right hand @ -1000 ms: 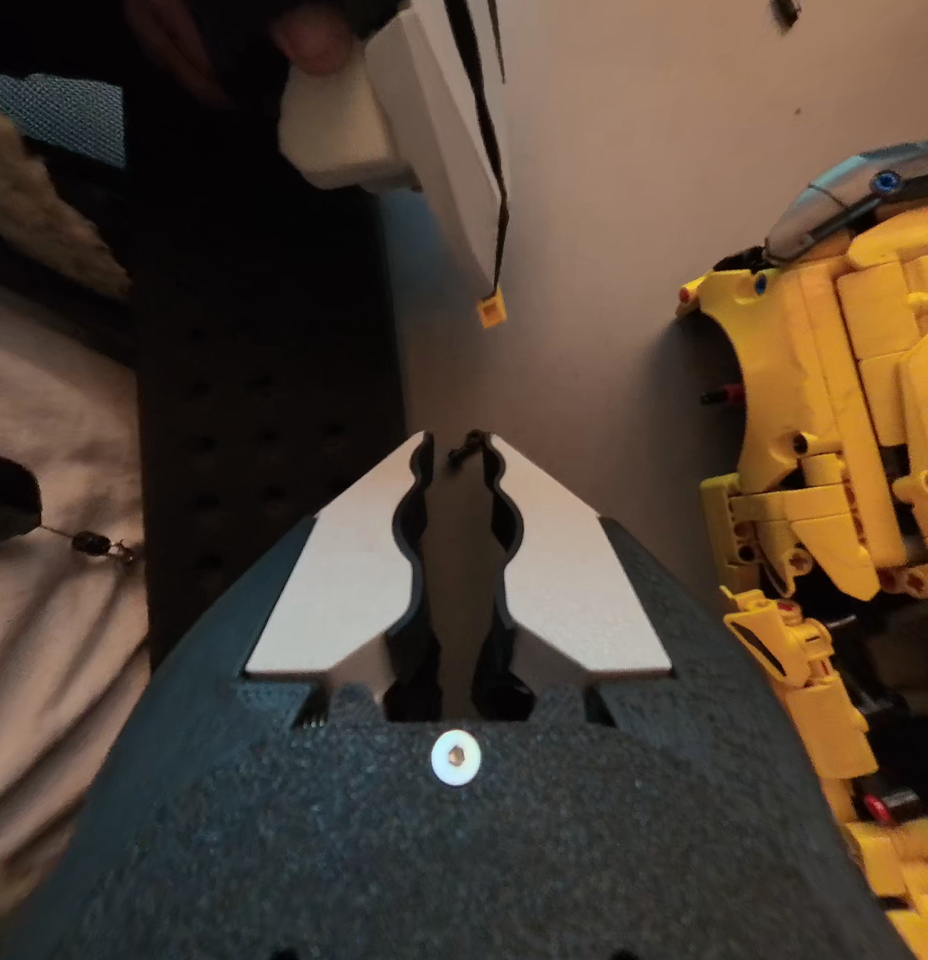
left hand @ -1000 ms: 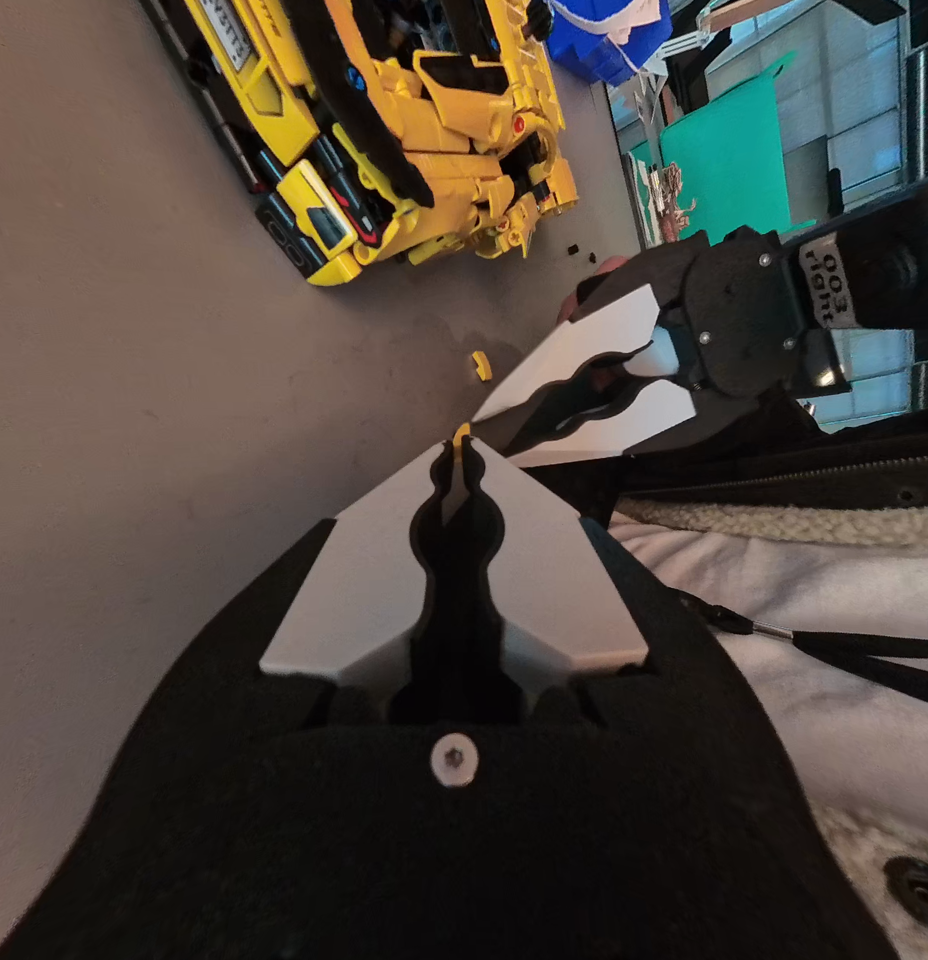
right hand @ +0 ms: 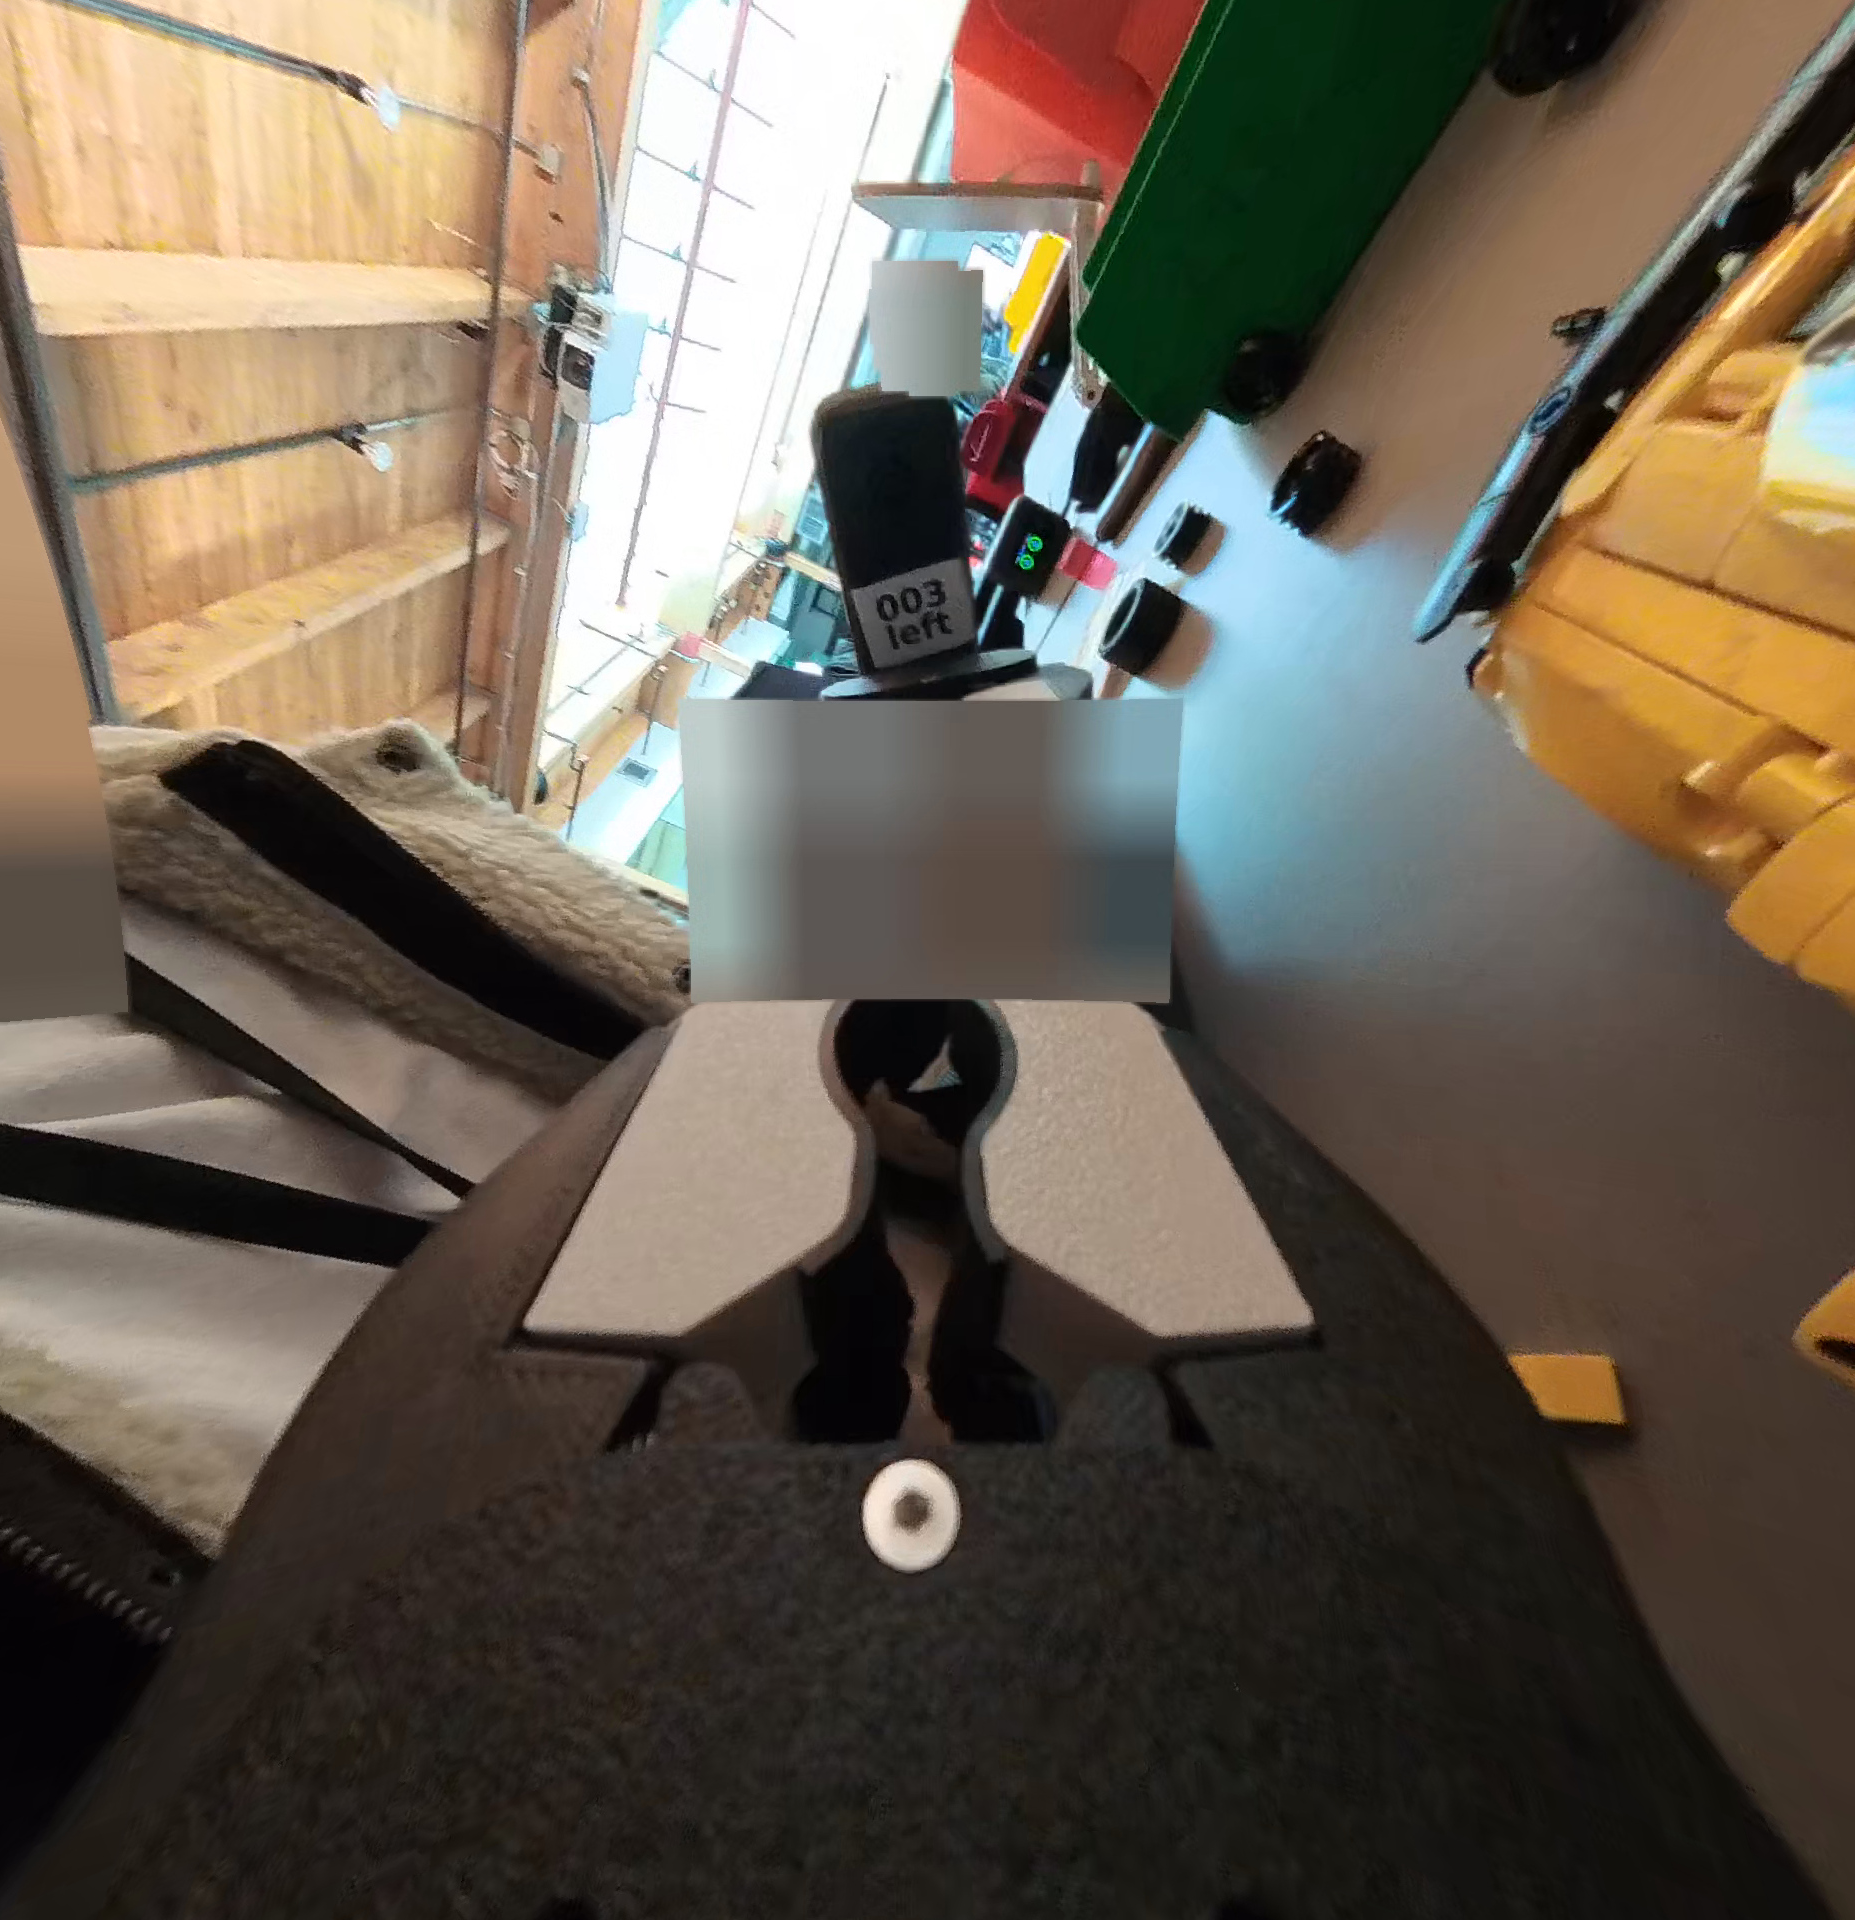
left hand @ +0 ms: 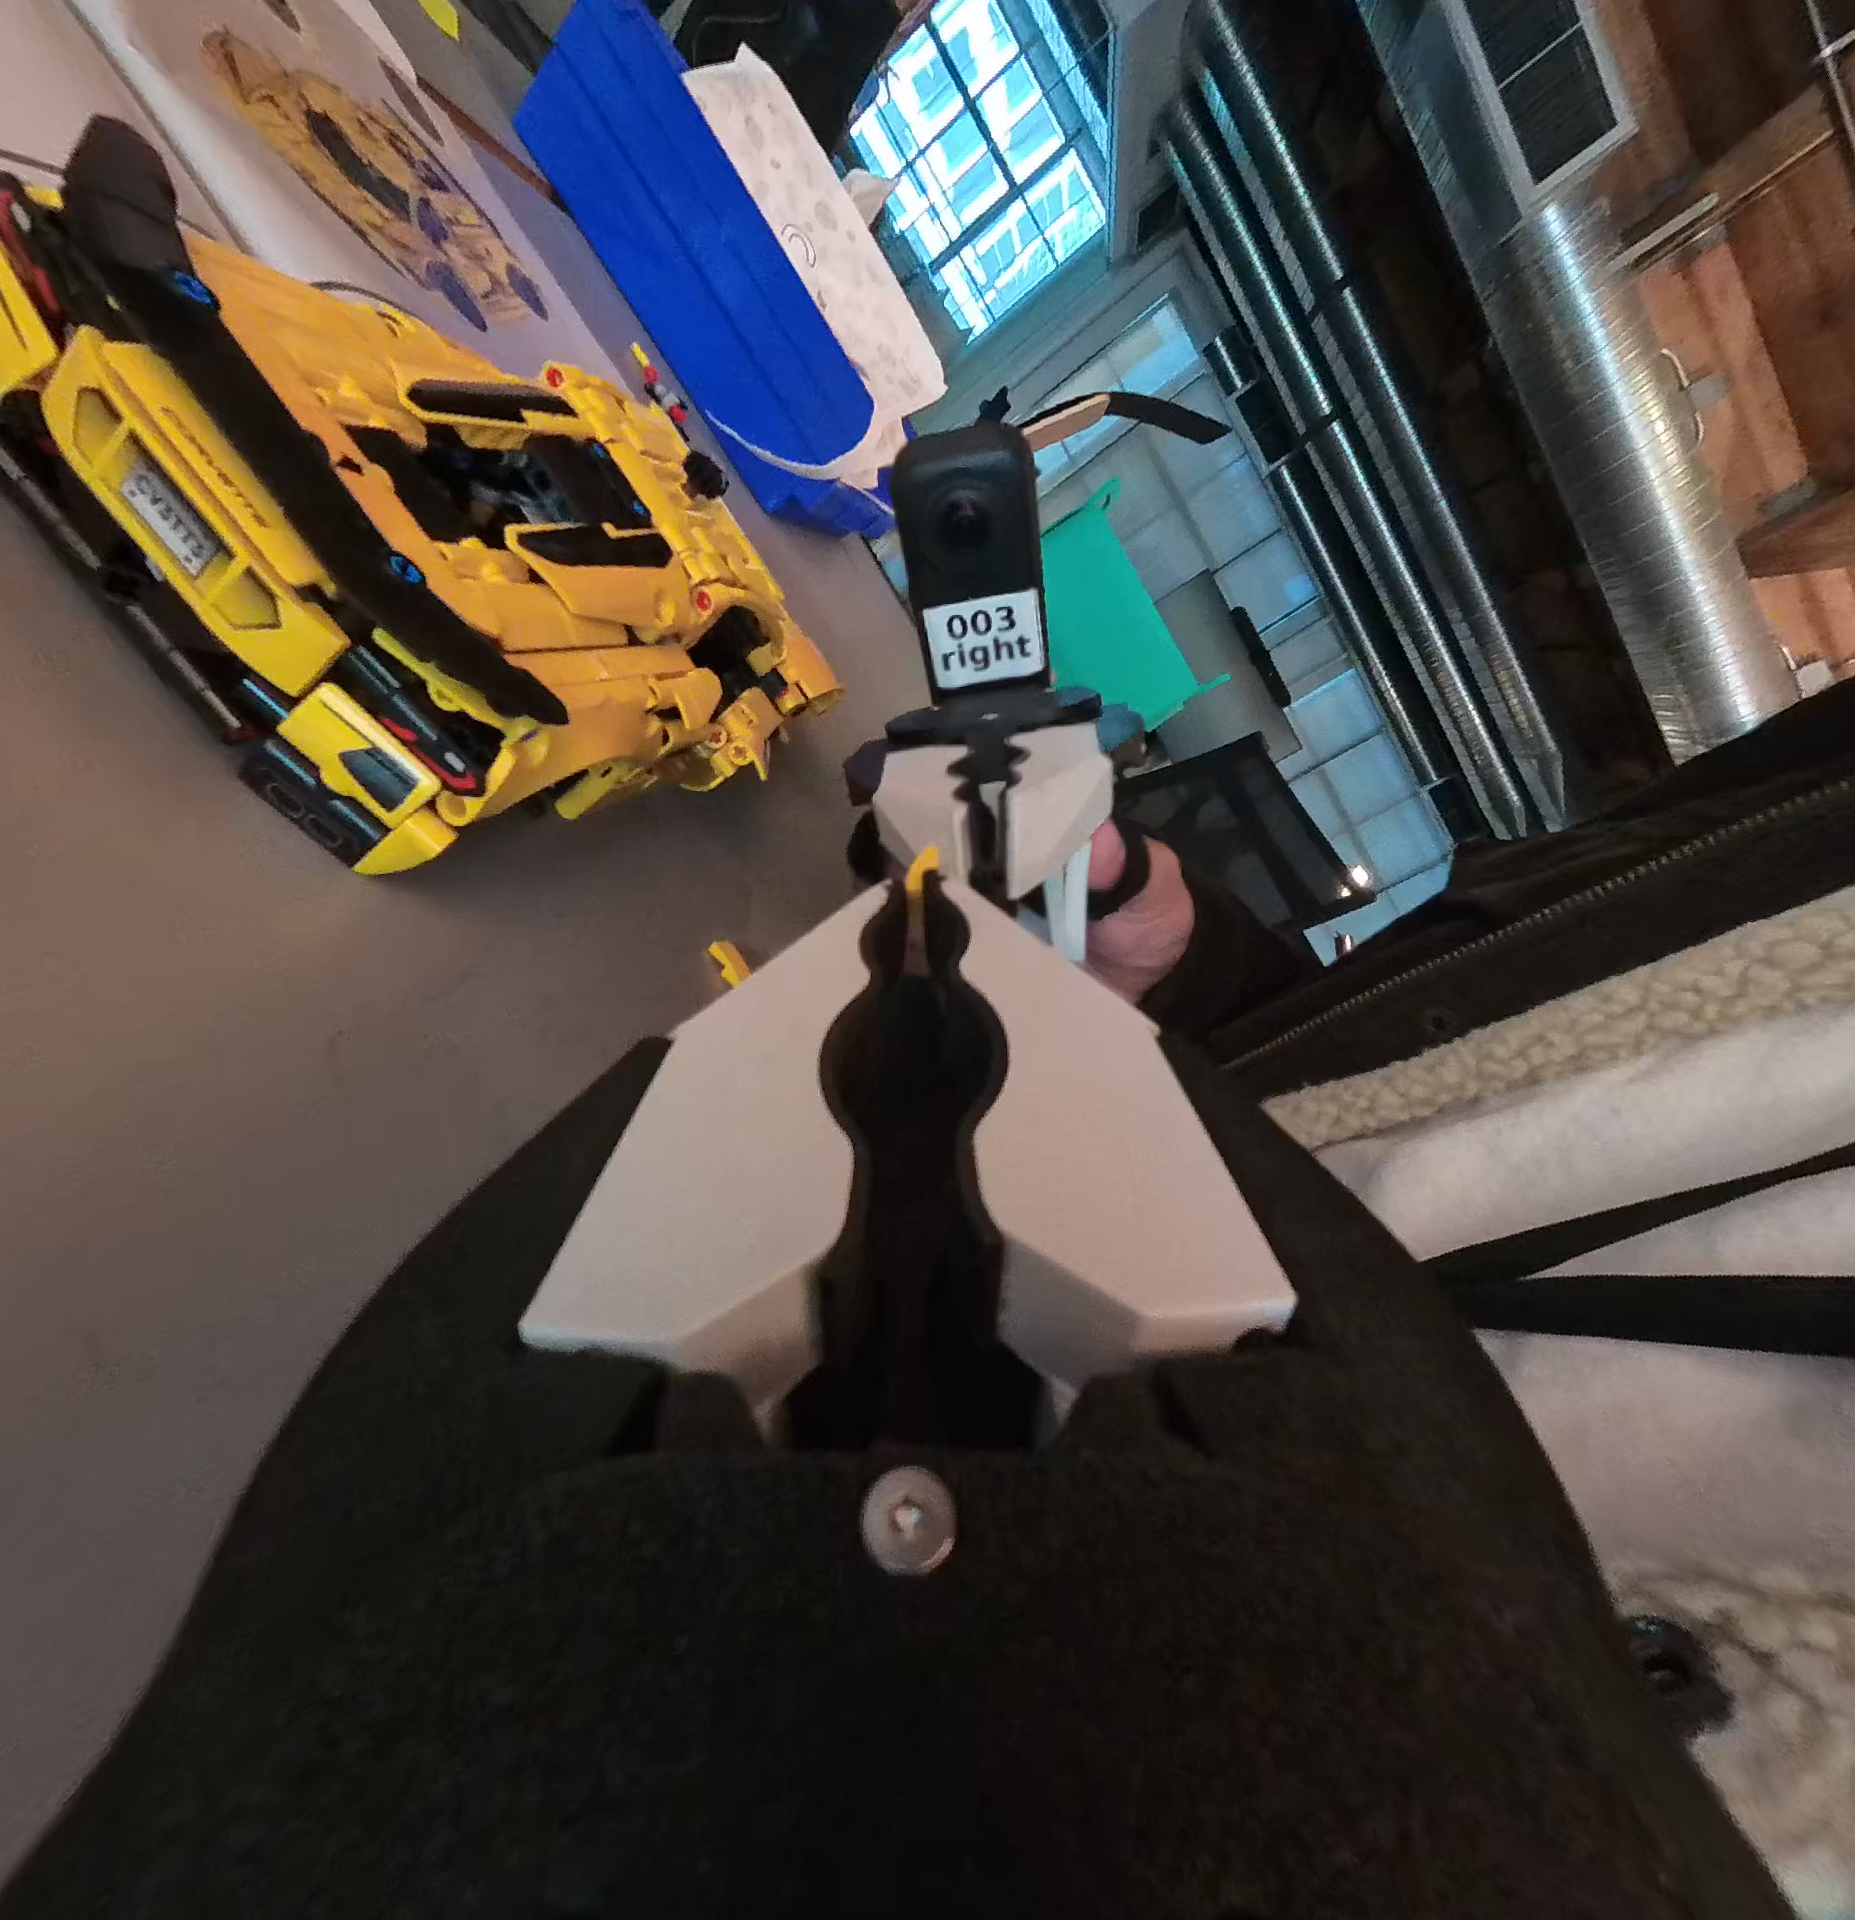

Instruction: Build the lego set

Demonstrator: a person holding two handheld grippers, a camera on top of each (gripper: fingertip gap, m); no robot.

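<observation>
Fingers [left hand: 798, 1122] of the left gripper [left hand: 918, 899] are pinched together on a small yellow lego piece [left hand: 920, 868], raised above the grey desk [left hand: 175, 1039]. Facing it just beyond, the right gripper [left hand: 980, 831] looks nearly closed. A large yellow-and-black lego car [left hand: 383, 582] sits to the left, a loose yellow brick [left hand: 728, 958] nearer, a blue bin [left hand: 694, 260] holding a white paper bag [left hand: 809, 218] behind.

From the right wrist, its fingers [right hand: 725, 1164] stand slightly apart; a blur hides the tips, so any hold cannot be told. Black lego tyres [right hand: 1146, 623] and a green bin [right hand: 1266, 187] lie beyond.
</observation>
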